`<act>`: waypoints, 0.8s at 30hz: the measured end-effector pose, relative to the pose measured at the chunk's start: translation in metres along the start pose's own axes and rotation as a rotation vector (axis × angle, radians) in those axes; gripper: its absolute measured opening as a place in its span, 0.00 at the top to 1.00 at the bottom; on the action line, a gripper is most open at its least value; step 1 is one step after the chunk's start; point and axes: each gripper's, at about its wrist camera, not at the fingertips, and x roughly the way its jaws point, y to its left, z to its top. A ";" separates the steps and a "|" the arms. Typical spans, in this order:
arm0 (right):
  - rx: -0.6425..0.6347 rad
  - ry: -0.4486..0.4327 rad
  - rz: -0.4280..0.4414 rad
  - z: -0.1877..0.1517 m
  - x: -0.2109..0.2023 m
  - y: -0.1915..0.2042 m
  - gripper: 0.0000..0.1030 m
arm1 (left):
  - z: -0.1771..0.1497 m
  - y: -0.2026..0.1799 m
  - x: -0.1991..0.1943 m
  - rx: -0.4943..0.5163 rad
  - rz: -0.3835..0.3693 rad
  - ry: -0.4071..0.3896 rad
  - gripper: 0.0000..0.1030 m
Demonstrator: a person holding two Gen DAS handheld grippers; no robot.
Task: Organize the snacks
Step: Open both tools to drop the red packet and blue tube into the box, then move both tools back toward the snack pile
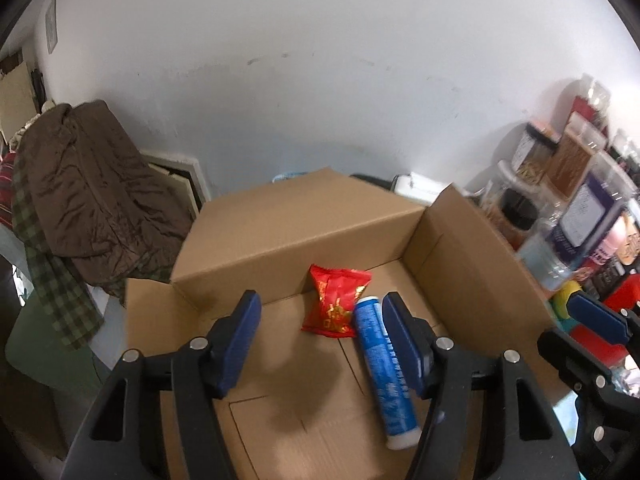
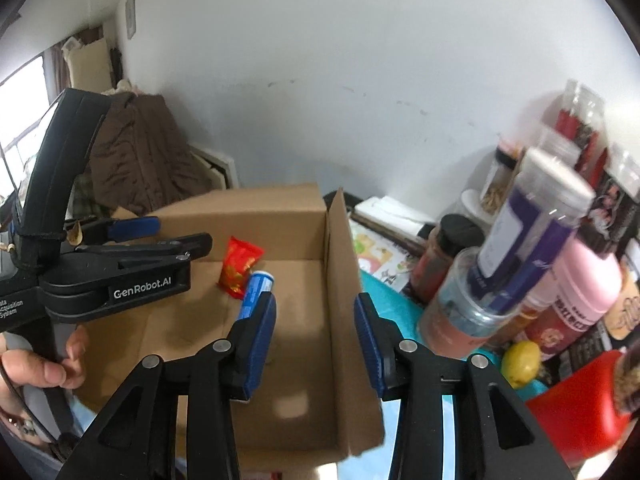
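Observation:
An open cardboard box (image 1: 300, 220) (image 2: 240, 216) holds a red snack packet (image 1: 338, 300) (image 2: 240, 264) and a blue tube with white ends (image 1: 382, 360) (image 2: 258, 286), both lying on its floor. Over the box floor my left gripper (image 1: 322, 312) (image 2: 176, 232) hangs open with nothing held; the tube lies just beside its right finger. My right gripper (image 2: 316, 308) (image 1: 576, 332) is open and empty above the box's right wall, which appears between its fingers without touching the pads.
Several jars and snack containers (image 2: 520, 240) crowd the right side on a teal cloth (image 2: 392, 300), with a lemon (image 2: 522, 362) and a red container (image 2: 580, 412) nearer. A brown jacket (image 1: 80, 184) is heaped left of the box. A hand (image 2: 40, 364) grips the left tool.

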 end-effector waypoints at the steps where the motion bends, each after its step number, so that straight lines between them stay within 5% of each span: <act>1: 0.000 -0.010 -0.001 0.001 -0.007 0.000 0.61 | 0.000 -0.001 -0.009 0.001 -0.003 -0.013 0.39; 20: -0.001 -0.180 -0.055 -0.008 -0.148 0.020 0.61 | -0.022 -0.011 -0.161 0.033 -0.053 -0.230 0.39; 24: 0.002 -0.217 -0.056 -0.018 -0.174 0.027 0.53 | -0.036 -0.012 -0.186 0.043 -0.075 -0.257 0.39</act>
